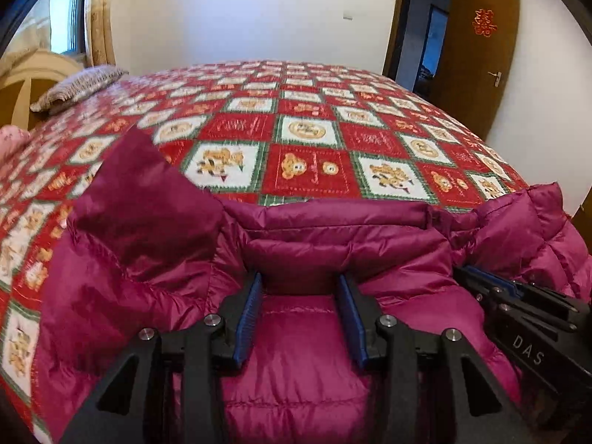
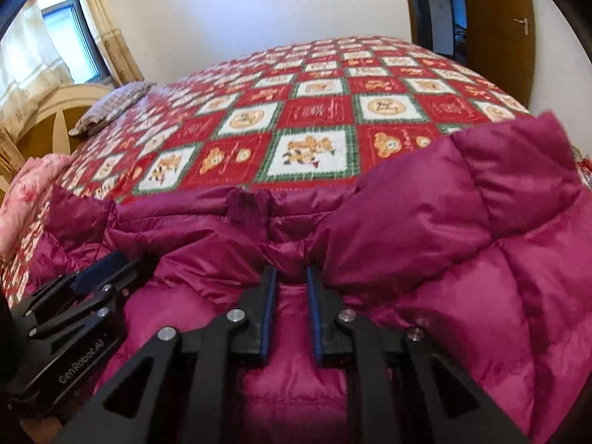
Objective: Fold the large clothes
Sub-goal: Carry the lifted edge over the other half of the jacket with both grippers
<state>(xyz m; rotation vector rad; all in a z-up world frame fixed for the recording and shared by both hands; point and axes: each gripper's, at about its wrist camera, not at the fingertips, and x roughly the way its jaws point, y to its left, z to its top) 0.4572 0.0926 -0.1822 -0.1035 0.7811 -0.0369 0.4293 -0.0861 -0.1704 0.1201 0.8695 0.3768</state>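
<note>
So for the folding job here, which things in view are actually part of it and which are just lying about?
Part of the job:
- magenta puffer jacket, spread on the bed
- left claw
- right claw
- patchwork bedspread, the work surface

Just lying about:
- grey patterned pillow
- pink bedding at the bed's edge
- wooden door

Lower part of the magenta quilted down jacket (image 1: 303, 351) cut off by the bottom edge and covered by the black two-finger left gripper (image 1: 301, 281). Right sleeve end lost past the frame's edge. Near-left squares of the red, white and green patchwork bedspread (image 1: 310, 129) smeared by blur; printed figures too soft to read. Fingertips of the black right gripper (image 2: 291, 270) buried in jacket folds, contact unclear. Pink floral bedding (image 2: 33, 192) cropped at left. Room beyond the brown wooden door (image 1: 477, 44) dark, indistinct.
</note>
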